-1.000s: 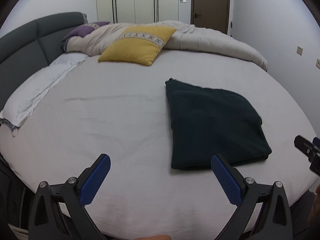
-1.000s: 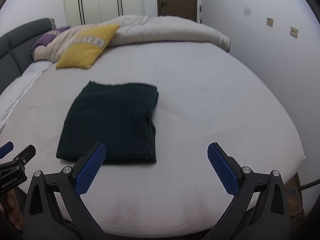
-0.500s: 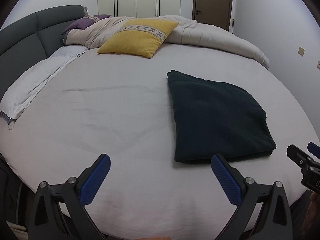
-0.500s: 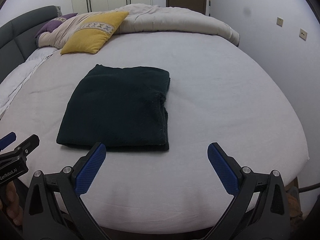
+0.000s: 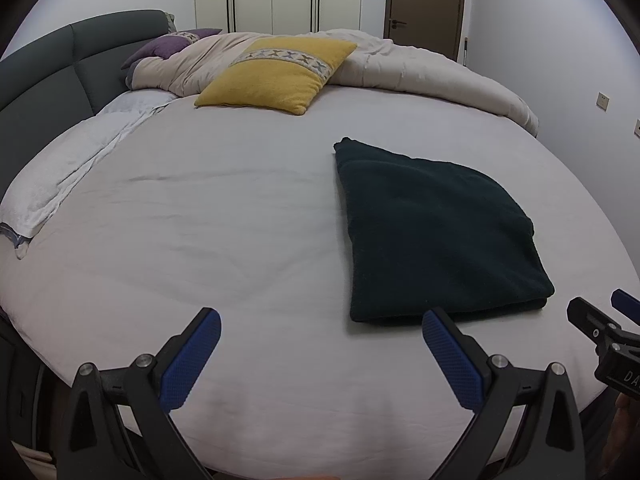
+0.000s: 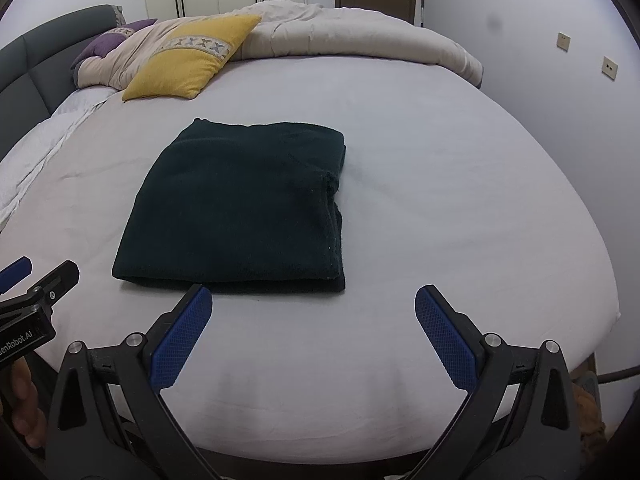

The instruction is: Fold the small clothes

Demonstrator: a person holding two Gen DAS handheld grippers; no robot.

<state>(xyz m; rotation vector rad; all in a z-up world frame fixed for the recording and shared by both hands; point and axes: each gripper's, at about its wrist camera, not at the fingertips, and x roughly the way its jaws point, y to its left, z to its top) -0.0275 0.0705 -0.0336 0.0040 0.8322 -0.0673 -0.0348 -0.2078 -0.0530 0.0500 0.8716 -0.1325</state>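
The left tool (image 5: pixel 320 356) hangs spread wide and empty over the white-sheeted bed (image 5: pixel 200 240), the folded dark green fleece garment (image 5: pixel 436 232) just beyond its right finger. The right tool (image 6: pixel 314 332), likewise spread, hovers just short of the garment's near edge.

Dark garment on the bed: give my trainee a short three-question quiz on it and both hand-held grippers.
1. True or false: the left hand-held gripper grips the dark garment.
2. The yellow pillow lies: A) on the garment, B) beyond it, near the duvet.
3. In what state is the garment on the bed?

Key: 1. False, both it and the right hand-held gripper are open and empty. 2. B. 3. Folded into a flat rectangle.
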